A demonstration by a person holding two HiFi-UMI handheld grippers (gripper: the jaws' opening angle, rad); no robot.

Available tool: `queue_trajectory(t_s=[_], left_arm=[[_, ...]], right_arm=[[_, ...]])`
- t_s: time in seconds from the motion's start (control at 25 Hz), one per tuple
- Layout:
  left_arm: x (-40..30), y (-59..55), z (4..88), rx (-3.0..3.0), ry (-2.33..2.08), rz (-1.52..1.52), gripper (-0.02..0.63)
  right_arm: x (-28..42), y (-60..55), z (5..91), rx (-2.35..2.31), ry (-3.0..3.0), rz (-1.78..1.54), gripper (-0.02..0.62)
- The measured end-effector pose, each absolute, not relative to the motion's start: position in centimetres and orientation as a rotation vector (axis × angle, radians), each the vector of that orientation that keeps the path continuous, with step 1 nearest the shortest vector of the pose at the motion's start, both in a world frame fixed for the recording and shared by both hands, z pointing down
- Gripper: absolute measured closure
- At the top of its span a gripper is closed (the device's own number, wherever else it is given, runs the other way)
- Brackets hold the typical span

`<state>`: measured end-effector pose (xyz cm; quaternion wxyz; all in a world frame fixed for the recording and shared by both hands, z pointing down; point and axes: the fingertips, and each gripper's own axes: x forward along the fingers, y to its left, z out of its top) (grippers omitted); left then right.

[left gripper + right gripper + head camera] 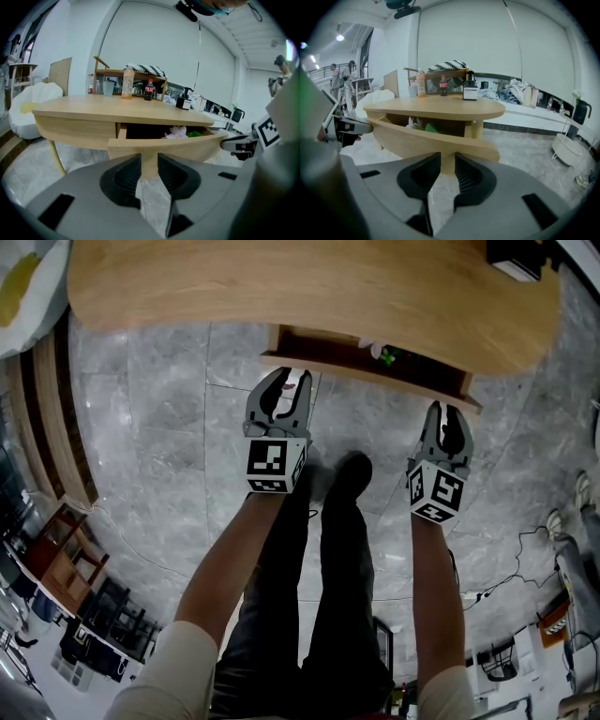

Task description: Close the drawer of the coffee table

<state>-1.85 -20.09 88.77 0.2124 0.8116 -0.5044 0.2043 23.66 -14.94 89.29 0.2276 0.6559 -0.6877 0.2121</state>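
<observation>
The light wooden coffee table spans the top of the head view. Its curved-front wooden drawer stands pulled out toward you, open, with a pale pink soft thing and something green beside it inside.

Your left gripper sits just at the drawer front's left end, with the front edge at its 12 o'clock. Your right gripper sits just at the right end, with the front edge between its 12 and 1 o'clock. Whether either tip actually touches the wood cannot be told.

In the left gripper view the jaws of the left gripper stand a little apart. The drawer front fills the narrow gap between the black ribbed pads, which are not pressed on it.

The right gripper view shows the same. The right gripper has parted jaws, the drawer front shows in the gap, and nothing is clamped.

Both of your bare forearms reach straight ahead toward 12 o'clock, side by side and well apart. The grippers are tipped downward, and each black-and-white marker cube faces up at you.

Your dark-trousered legs stand between the arms on the grey marble-tiled floor.

From the left gripper view the other gripper shows at 3 o'clock.
</observation>
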Motion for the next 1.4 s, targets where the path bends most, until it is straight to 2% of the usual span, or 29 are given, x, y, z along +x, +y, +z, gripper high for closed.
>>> queue_trajectory(t_s=[0.4,1.4], left_arm=[[-1.4,-23.6,88.8,2.320,-1.427,0.576,0.486],[0.1,-29.5,88.6,2.445,-1.480,0.449,0.486]], right_arm=[[23.8,-18.1,89.2,1.825,-1.926,0.459,0.486],[25.0,-24.4,89.2,1.929,-1.944,0.288,0.451]])
